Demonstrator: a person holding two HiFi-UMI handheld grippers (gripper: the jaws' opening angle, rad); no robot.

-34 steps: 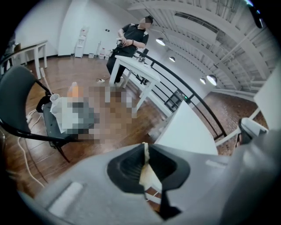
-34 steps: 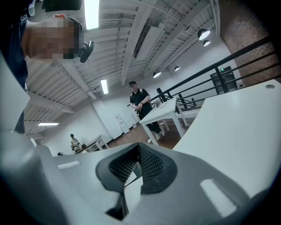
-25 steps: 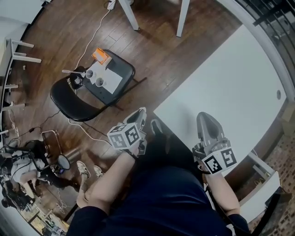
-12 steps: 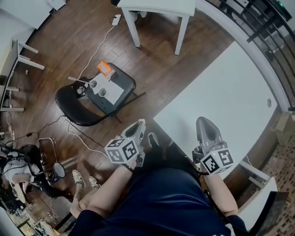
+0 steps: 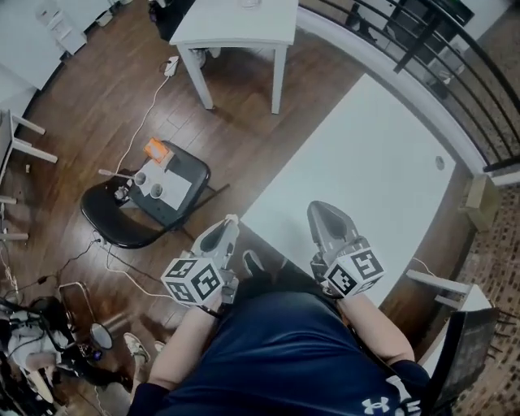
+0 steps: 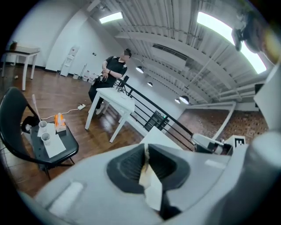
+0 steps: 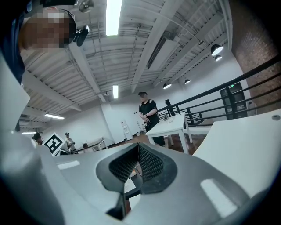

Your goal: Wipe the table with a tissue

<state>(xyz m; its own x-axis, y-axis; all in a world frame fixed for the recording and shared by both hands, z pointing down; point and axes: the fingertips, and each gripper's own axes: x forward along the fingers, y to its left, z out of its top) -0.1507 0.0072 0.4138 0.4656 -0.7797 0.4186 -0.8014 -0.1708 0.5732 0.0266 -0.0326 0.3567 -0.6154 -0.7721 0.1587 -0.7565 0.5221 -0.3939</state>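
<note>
In the head view both grippers are held close to my body at the near end of the long white table. My left gripper hangs over the dark floor just off the table's near corner, jaws shut and empty. The right gripper is over the table's near end, also shut with nothing in it. An orange tissue box stands on a black chair to the left, well away from both. The left gripper view shows the same box and its shut jaws. No loose tissue is visible.
Two paper cups and a white sheet share the chair seat. A small white table stands beyond, with a person beside it. A black railing runs along the far side. A white cable trails over the wooden floor.
The head view has tilted up, so the grippers, chair and table sit lower and further left, and the small white table has come into view. Both grippers stay shut and empty.
</note>
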